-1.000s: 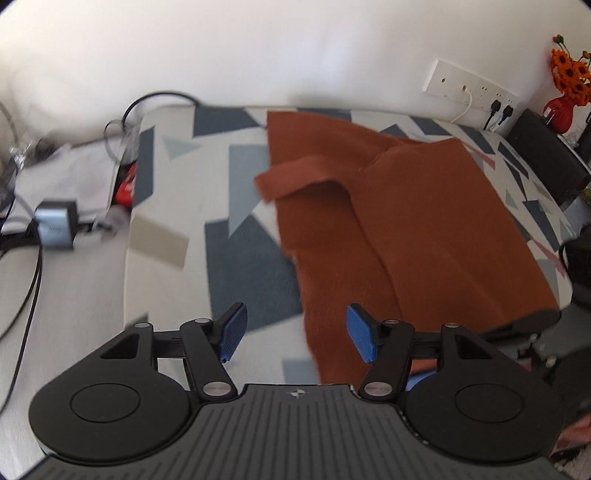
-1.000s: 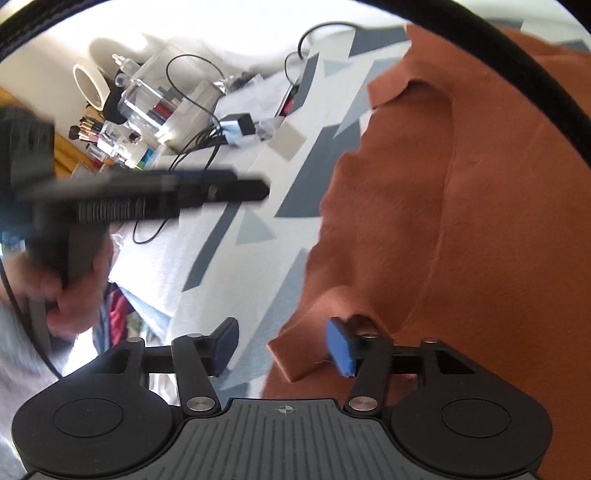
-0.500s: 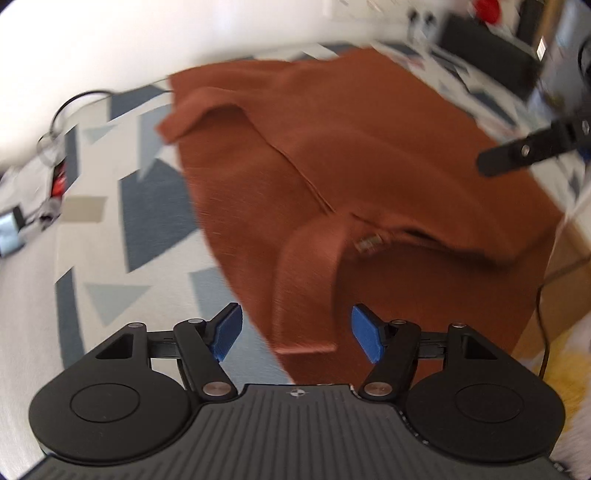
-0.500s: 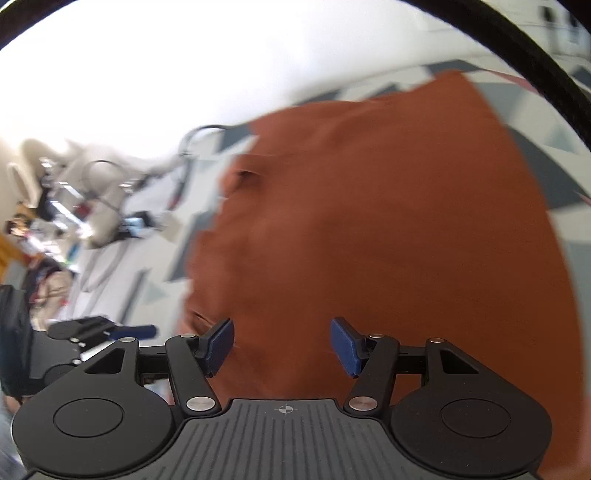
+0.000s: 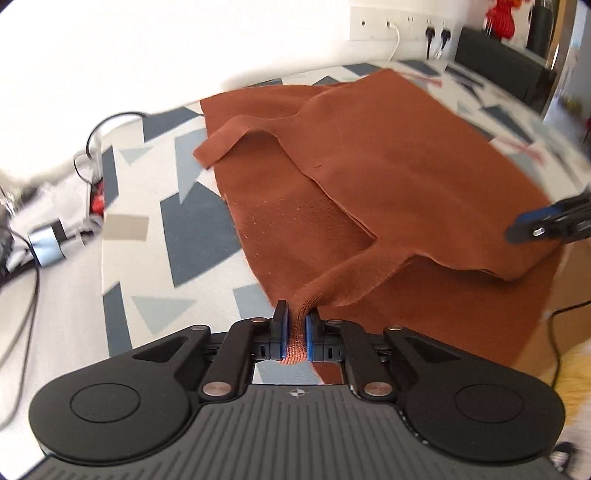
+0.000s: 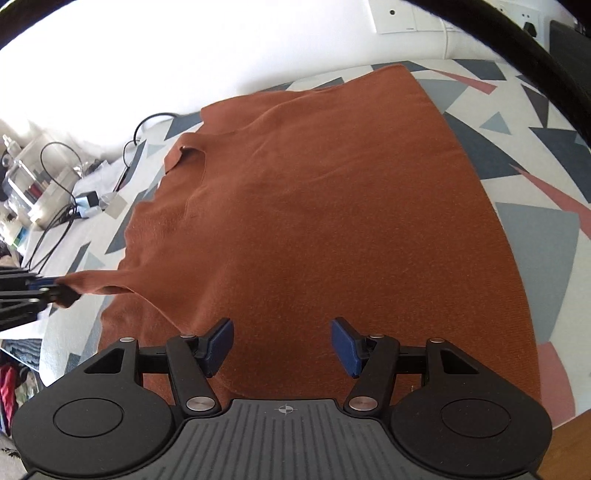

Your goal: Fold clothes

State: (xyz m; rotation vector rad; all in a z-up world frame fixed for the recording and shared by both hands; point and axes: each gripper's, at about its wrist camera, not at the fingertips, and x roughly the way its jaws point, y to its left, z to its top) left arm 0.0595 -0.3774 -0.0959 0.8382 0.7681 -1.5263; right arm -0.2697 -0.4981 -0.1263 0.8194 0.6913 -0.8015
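A rust-brown sleeveless top point(image 5: 388, 177) point(image 6: 325, 206) lies spread on a table under a white cloth with blue-grey triangles point(image 5: 192, 221) point(image 6: 535, 177). My left gripper point(image 5: 296, 334) is shut on the near shoulder strap point(image 5: 354, 280), which is pulled taut toward the camera. In the right wrist view the same left gripper point(image 6: 44, 288) grips that strap point(image 6: 96, 284) at the left edge. My right gripper point(image 6: 282, 345) hovers open over the garment's near part with nothing between its fingers; its blue fingertip point(image 5: 532, 221) shows at the right edge of the left wrist view. The far strap point(image 5: 229, 142) lies curled.
Cables point(image 5: 22, 295), a small grey charger point(image 5: 46, 245) and clutter sit left of the cloth. A clear box with bottles point(image 6: 33, 184) stands far left. Wall sockets point(image 5: 406, 24) are behind, a dark chair back point(image 5: 506, 62) at the far right. The table's near right edge point(image 6: 576, 421) shows wood.
My left gripper was open half a second ago and has shut on the near strap, lifting it. My right gripper has swung over the garment's near middle, still open.
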